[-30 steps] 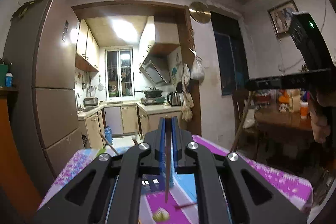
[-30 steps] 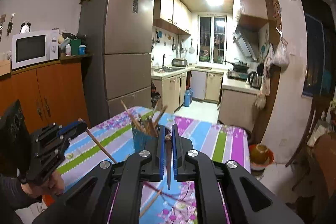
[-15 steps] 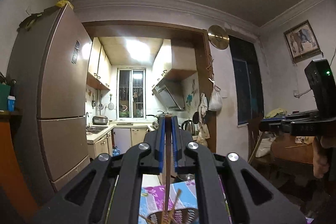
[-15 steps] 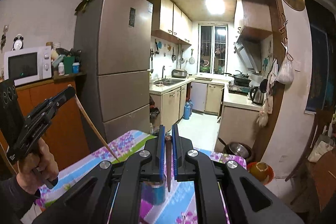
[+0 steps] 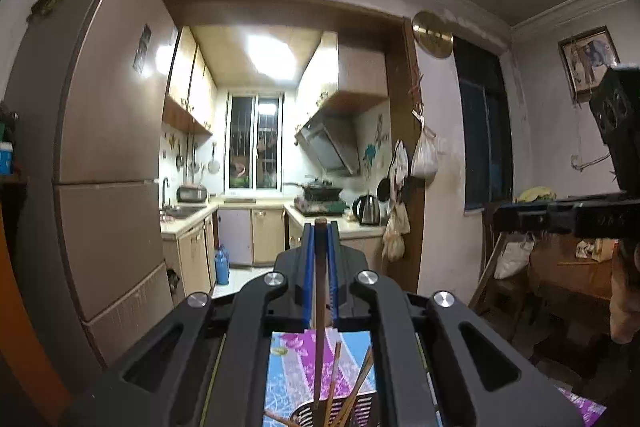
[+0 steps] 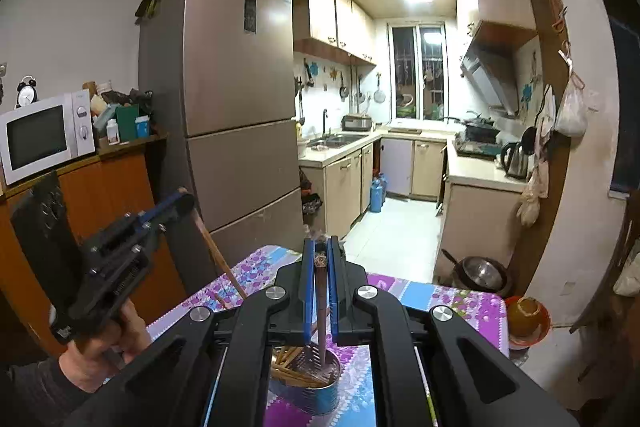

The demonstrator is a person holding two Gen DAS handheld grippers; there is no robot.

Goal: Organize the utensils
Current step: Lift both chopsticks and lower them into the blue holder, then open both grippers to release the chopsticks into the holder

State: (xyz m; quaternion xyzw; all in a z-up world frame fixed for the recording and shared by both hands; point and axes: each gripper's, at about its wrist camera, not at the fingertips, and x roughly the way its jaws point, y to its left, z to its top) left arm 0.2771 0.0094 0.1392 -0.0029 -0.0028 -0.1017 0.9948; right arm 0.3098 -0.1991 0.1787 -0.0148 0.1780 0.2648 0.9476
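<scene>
My left gripper (image 5: 319, 227) is shut on a brown chopstick (image 5: 319, 315) that hangs down into a dark perforated holder (image 5: 340, 413) with several chopsticks. In the right wrist view the left gripper (image 6: 182, 201) shows at left, its chopstick (image 6: 218, 255) slanting down toward the table. My right gripper (image 6: 319, 247) is shut on a dark chopstick (image 6: 321, 311) whose tip reaches into the blue round holder (image 6: 308, 393), which holds several wooden chopsticks. The right gripper (image 5: 504, 215) shows at the right edge of the left wrist view.
The holder stands on a table with a purple and blue flowered cloth (image 6: 460, 303). A tall fridge (image 6: 236, 99) and an orange cabinet (image 6: 104, 187) with a microwave (image 6: 40, 135) stand at left. A kitchen doorway lies beyond the table.
Both grippers have risen from near the table and tilted, each keeping its chopstick. The chopstick tips now hang over and into the holder, which has come into view below both grippers.
</scene>
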